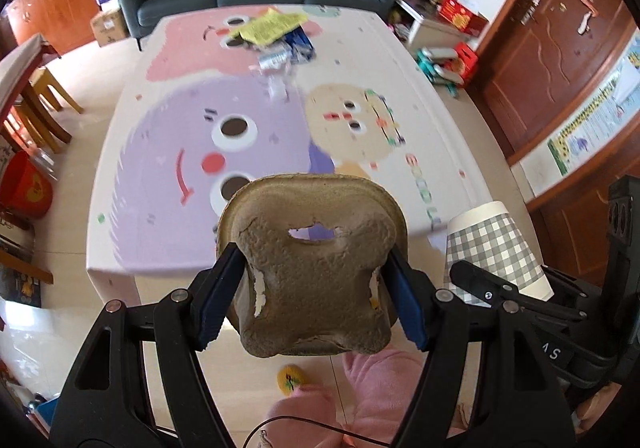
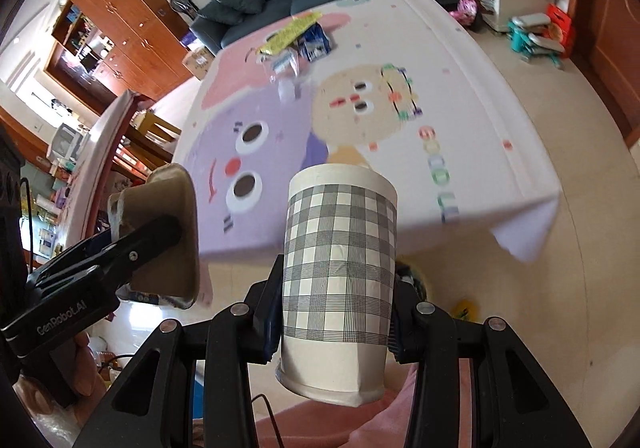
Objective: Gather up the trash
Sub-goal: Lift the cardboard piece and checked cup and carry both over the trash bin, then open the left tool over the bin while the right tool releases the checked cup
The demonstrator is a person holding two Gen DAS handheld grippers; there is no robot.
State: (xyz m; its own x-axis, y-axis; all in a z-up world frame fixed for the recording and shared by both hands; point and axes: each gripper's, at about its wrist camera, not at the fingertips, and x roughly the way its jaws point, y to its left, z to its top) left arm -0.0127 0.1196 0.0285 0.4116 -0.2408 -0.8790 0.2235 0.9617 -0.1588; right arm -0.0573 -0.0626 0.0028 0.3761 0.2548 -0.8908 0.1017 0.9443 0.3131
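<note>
While the left gripper (image 1: 312, 288) clamps a torn brown moulded-pulp tray (image 1: 316, 268) between its blue ribbed pads, the fibrous, rounded-square tray hangs in the air off the near edge of the counter (image 1: 440, 116); a ragged hole gapes in its middle. Beside it, the right gripper (image 2: 334, 312) pinches a tapered paper cup (image 2: 340, 272), grey gingham-printed, rim towards the camera; crumpled wrappers (image 1: 276, 36) lie on the cartoon-printed cloth at the far end.
</note>
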